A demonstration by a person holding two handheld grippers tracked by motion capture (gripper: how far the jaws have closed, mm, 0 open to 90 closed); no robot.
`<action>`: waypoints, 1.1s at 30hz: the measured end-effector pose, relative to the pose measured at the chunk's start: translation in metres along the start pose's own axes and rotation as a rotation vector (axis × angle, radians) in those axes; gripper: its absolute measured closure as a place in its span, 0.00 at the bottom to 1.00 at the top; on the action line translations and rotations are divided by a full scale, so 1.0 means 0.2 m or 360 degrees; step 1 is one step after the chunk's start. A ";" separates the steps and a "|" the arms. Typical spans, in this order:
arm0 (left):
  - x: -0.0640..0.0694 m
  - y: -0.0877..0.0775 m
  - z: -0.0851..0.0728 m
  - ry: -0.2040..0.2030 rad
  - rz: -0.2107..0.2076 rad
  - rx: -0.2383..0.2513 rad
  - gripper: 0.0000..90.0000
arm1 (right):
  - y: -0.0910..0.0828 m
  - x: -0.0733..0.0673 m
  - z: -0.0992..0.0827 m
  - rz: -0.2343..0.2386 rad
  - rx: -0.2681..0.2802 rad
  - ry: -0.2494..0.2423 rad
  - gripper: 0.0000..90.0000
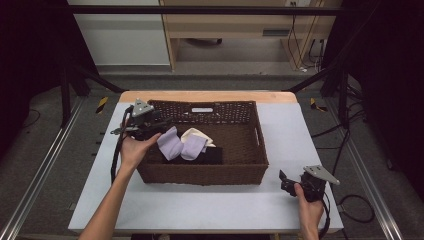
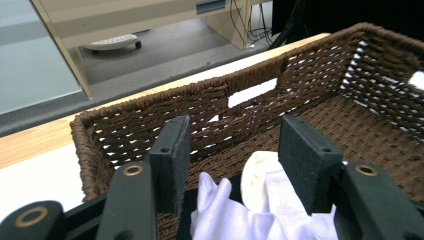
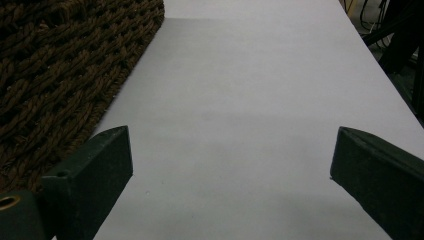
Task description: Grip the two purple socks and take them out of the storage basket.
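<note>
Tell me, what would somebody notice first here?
A big brown wicker basket sits in the middle of the white table. Inside, at its left, lie lilac socks on a cream cloth, and the left tongs hang open over them. The right tongs wait open at the table's near right.

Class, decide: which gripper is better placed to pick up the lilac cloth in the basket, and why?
Left. The left gripper is open at the basket rim with the lilac cloth between its fingers. The right gripper is outside, over bare table.
</note>
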State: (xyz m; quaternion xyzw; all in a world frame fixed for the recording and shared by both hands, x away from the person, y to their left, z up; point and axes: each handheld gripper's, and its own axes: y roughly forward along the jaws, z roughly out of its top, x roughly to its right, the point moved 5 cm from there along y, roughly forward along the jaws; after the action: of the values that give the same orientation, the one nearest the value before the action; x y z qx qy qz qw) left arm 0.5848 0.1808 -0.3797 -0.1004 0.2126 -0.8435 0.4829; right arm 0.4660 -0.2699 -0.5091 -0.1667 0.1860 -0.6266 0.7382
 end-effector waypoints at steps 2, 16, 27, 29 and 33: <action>0.00 0.03 -0.01 -0.0006 0.0004 -0.0016 0.52 | 0.00 0.00 0.00 0.0001 0.0004 0.0001 0.04; 0.01 0.16 -0.08 0.0031 0.0011 -0.0164 0.51 | 0.00 0.00 0.00 0.0001 0.0005 0.0002 0.04; -0.01 0.23 -0.17 -0.0020 0.0028 -0.0294 0.49 | 0.00 0.00 0.00 0.0003 0.0005 0.0000 0.04; -0.01 0.24 -0.19 -0.0003 0.0036 -0.0332 0.49 | 0.00 0.00 0.00 0.0002 0.0003 0.0002 0.04; 0.00 0.25 -0.21 0.0052 0.0064 -0.0383 0.49 | 0.00 0.00 0.00 0.0001 0.0008 -0.0004 0.04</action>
State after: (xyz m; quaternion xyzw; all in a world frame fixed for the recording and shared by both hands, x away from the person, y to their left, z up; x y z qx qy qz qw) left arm 0.6071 0.1694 -0.4407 -0.1396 0.3222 -0.8036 0.4805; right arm 0.4657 -0.2700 -0.5089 -0.1657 0.1834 -0.6268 0.7390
